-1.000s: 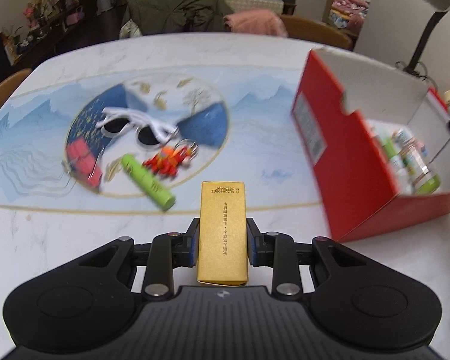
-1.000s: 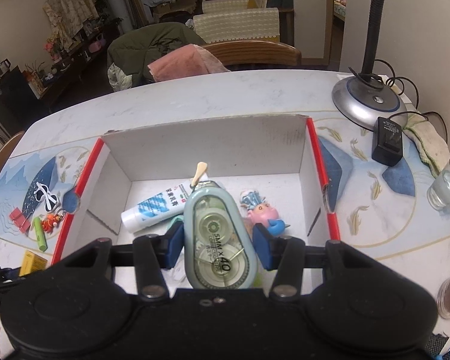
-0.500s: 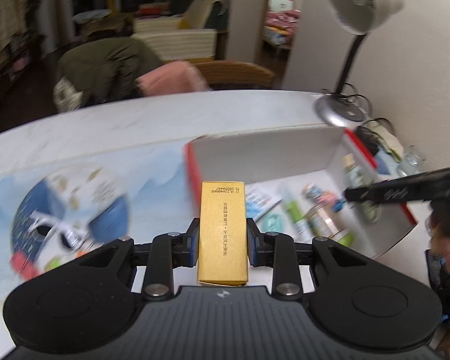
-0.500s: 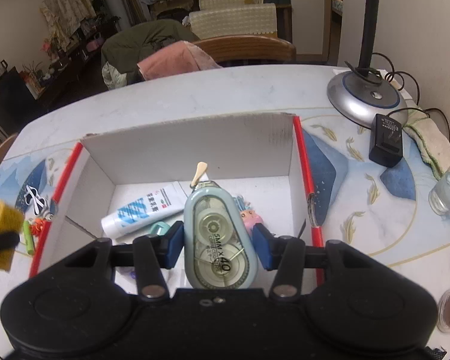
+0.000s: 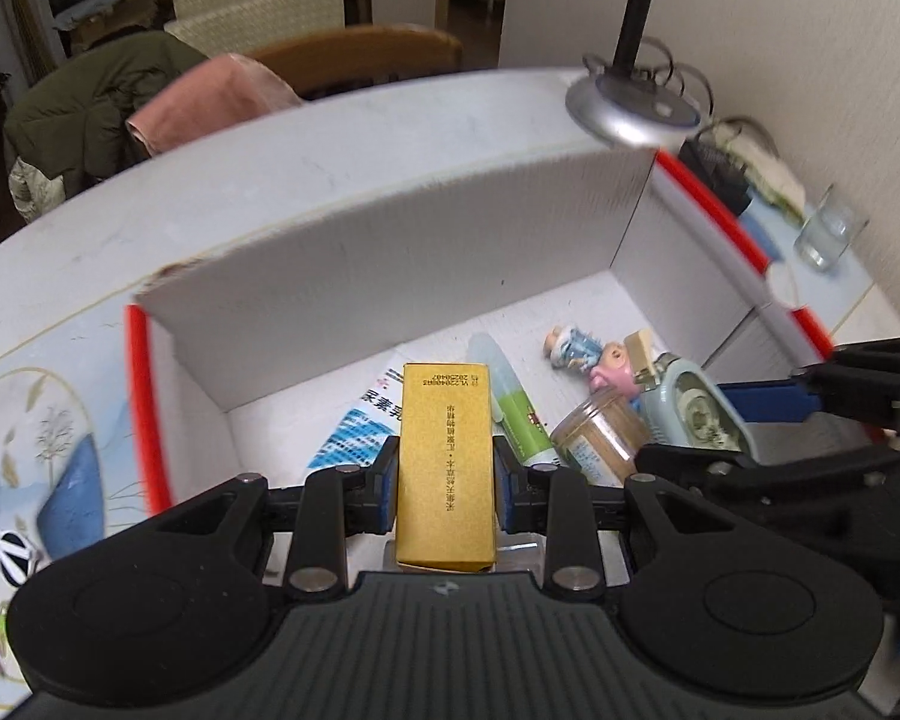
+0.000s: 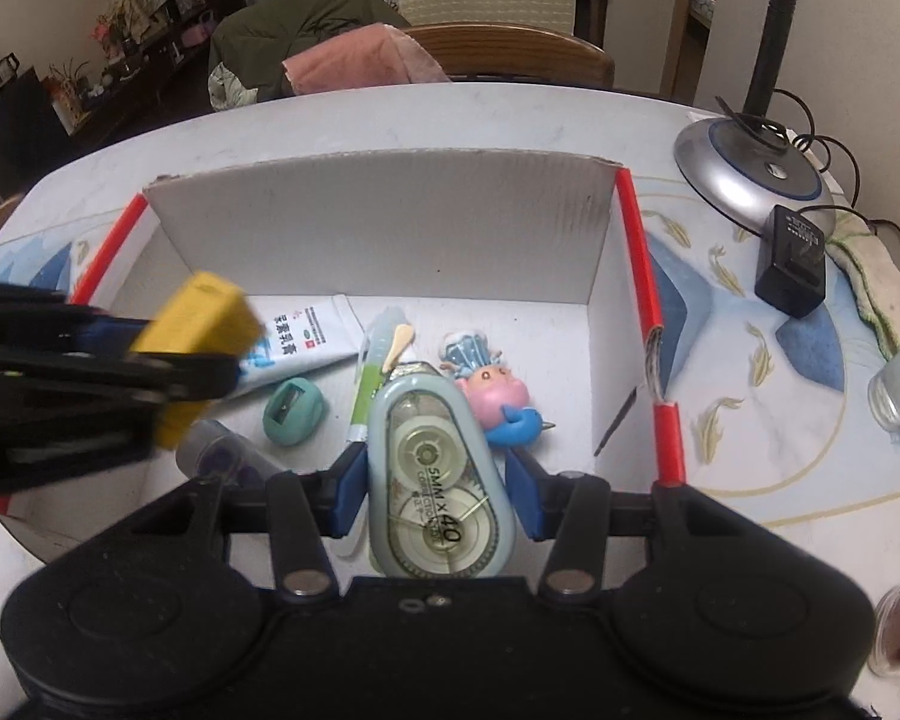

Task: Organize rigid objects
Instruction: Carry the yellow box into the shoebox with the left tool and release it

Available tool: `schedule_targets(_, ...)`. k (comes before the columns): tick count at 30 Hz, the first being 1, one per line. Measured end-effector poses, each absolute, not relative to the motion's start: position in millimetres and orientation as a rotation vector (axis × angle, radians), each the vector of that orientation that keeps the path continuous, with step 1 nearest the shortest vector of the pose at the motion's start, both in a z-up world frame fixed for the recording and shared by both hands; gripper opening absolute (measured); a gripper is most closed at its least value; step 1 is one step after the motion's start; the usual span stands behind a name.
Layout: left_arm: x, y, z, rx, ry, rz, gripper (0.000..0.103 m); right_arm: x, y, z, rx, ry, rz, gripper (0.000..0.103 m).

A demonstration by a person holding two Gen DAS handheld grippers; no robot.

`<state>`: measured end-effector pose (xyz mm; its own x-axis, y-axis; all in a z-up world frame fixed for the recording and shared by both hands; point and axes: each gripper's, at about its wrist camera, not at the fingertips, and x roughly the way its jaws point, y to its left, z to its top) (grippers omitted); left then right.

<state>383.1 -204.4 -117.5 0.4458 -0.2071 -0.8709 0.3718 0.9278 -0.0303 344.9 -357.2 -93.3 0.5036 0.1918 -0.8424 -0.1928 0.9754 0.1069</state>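
Sorting nearly done: left gripper (image 5: 447,474) grips gold box (image 5: 445,462), right gripper (image 6: 437,480) clamps correction tape (image 6: 441,480), both over filling carton (image 6: 384,228) (sunglasses (image 5: 0,546) wait on desk (image 5: 282,180)).

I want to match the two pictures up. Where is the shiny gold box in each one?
Left wrist view: the shiny gold rectangular box sits bottom centre, clamped in the left tool, above the red-edged white cardboard box.
Right wrist view: the gold box is at the left edge, blurred, over the cardboard box's left part.
Shared landmark: the silver round lamp base, beyond the cardboard box's far right corner.
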Motion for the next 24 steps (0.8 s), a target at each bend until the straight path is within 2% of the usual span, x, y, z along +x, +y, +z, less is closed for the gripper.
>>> schedule_targets(7, 395.1, -215.4, -139.4, 0.210, 1.139, -0.396, 0.029, 345.1, -355.2, -100.1, -0.015, 1.047, 0.232, 0.048)
schedule_targets(24, 394.1, -211.8, -147.2, 0.219, 1.171, -0.378, 0.029, 342.6, -350.9, -108.7, -0.029, 1.099, 0.200, 0.048)
